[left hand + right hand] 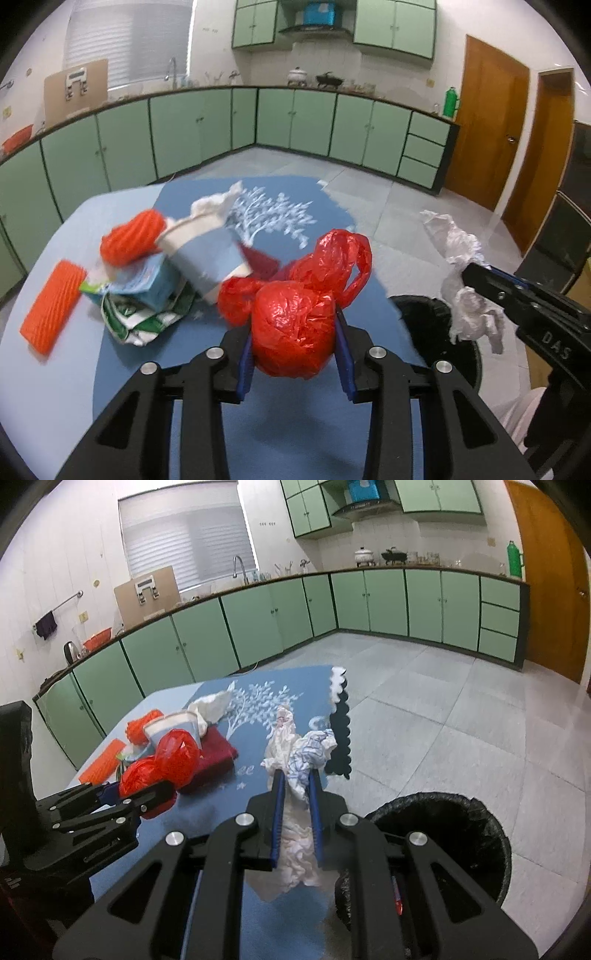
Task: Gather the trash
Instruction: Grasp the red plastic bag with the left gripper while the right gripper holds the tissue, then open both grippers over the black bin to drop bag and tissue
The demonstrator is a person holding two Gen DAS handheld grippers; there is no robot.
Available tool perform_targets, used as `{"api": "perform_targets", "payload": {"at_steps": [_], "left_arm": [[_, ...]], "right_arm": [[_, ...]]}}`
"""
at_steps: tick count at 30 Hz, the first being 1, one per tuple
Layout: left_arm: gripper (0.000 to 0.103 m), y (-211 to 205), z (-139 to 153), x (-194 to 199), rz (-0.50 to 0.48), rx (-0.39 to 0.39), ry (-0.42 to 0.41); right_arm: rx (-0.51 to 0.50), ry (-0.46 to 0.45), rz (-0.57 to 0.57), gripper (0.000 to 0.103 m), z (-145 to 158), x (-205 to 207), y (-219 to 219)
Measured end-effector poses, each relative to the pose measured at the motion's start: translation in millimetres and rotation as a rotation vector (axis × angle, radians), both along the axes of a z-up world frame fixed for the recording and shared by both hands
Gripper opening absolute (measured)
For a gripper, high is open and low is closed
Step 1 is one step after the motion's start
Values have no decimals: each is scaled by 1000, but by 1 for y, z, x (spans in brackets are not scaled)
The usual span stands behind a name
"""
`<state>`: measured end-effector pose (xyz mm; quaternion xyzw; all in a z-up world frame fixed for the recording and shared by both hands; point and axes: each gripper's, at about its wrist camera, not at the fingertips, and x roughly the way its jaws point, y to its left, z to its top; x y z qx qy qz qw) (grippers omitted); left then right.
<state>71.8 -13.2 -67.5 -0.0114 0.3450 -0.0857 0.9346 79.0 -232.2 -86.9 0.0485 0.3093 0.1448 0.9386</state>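
One kettle (70, 652), right view only

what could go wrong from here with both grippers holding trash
The red plastic bag in the left gripper trails loose loops near the paper cup, so lifting may drag the pile. The crumpled tissue in the right gripper hangs beside the bin rim and could miss.

Right gripper (295, 775) pinches crumpled white tissue (297, 843) above the blue tablecloth (236, 805), black-lined bin (443, 834) apparently just beside it.
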Motion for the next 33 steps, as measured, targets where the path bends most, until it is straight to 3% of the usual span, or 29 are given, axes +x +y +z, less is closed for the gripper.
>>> {"api": "perform_targets", "payload": {"at_steps": [9, 19, 33], "left_arm": [[37, -43, 17, 6, -102, -25, -30], [37, -100, 17, 21, -199, -33, -50], [37, -177, 1, 47, -301, -26, -43]], "right_arm": [[3, -33, -80, 12, 14, -10, -42], [-18, -39, -207, 12, 10, -15, -101], [-38, 13, -344, 13, -24, -13, -168]]}}
